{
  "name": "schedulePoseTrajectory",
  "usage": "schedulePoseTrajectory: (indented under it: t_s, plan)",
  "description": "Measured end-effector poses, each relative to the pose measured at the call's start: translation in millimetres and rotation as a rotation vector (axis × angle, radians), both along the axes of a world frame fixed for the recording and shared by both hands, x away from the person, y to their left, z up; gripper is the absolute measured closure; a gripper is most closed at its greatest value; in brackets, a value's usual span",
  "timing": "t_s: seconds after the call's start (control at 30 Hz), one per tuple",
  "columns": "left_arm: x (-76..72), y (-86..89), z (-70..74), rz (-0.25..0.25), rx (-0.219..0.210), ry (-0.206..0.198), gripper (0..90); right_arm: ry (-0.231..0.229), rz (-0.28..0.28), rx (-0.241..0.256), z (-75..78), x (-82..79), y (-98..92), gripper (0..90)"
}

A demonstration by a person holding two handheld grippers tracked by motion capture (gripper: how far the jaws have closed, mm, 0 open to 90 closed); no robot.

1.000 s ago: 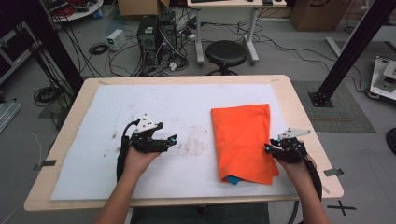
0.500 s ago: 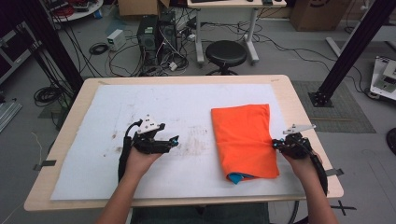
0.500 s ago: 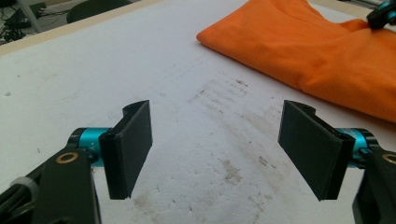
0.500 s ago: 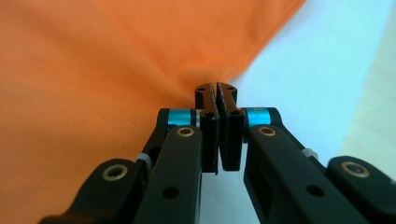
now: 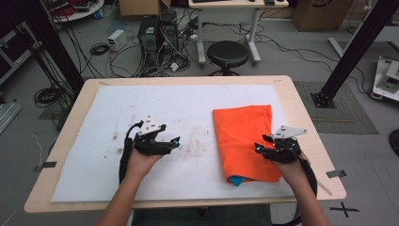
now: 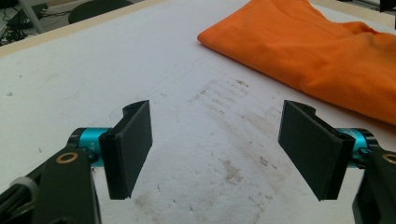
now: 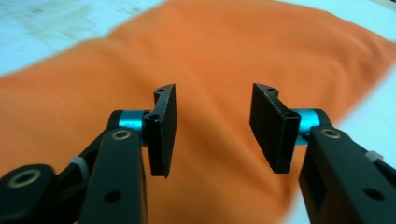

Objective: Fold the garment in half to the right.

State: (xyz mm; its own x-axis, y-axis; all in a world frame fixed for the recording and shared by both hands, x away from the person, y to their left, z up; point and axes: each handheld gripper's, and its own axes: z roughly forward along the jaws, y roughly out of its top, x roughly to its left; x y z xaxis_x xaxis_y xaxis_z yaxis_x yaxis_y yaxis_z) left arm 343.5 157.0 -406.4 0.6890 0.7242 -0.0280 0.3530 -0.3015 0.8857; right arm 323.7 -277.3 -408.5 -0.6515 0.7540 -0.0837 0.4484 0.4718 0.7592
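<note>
The folded orange cloth (image 5: 247, 141) looks soft, light and floppy — best pinched at its near right edge, where the right gripper (image 7: 212, 128) hovers, jaws moderately apart; the left gripper (image 6: 219, 147) gapes wide over the white mat (image 5: 141, 108).

A folded orange cloth of soft knit fabric (image 5: 247, 141) lies flat on the right half of the tabletop, on the white sheet that covers it. Folded into a long rectangle, it runs from mid-table toward the near edge, slightly slanted, its far end neat and square and its near end a little rounded and uneven. At the near left corner a small patch of bright blue peeks out from under the orange layer. In the left claw view the cloth (image 6: 327, 51) shows gentle creases and a rounded, thick folded edge; in the right claw view (image 7: 219, 60) its surface looks smooth.
</note>
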Motion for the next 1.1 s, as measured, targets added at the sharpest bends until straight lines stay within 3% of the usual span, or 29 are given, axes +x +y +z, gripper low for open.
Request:
schedulePoseTrajectory:
  t_s: [0.27, 0.37, 0.57, 0.83, 1.0, 1.1]
  plan:
    - [0.5, 4.7, 0.7, 0.018, -0.010, -0.003, 26.2, -0.003, 0.116, 0.058, -8.7, -7.5, 33.4, 46.3]
    - [0.5, 5.0, 0.9, 0.019, -0.008, -0.003, 26.2, 0.022, 0.180, 0.021, -13.5, -13.2, 46.4, 46.3]
    - [1.2, 4.9, -0.3, 0.022, 0.002, 0.001, 26.1, 0.063, 0.244, -0.039, -27.8, -32.7, 61.1, 50.6]
    - [1.5, 4.3, -1.6, 0.022, 0.008, 0.005, 26.1, 0.057, 0.251, -0.031, -29.2, -42.9, 62.4, 56.7]
    - [1.7, 4.6, -1.9, 0.027, 0.004, 0.007, 26.1, 0.033, 0.260, -0.011, -16.6, -39.5, 57.4, 44.2]
    - [2.0, 4.8, -1.9, 0.026, 0.005, 0.007, 26.1, -0.014, 0.220, 0.005, -3.3, -33.3, 46.8, 42.3]
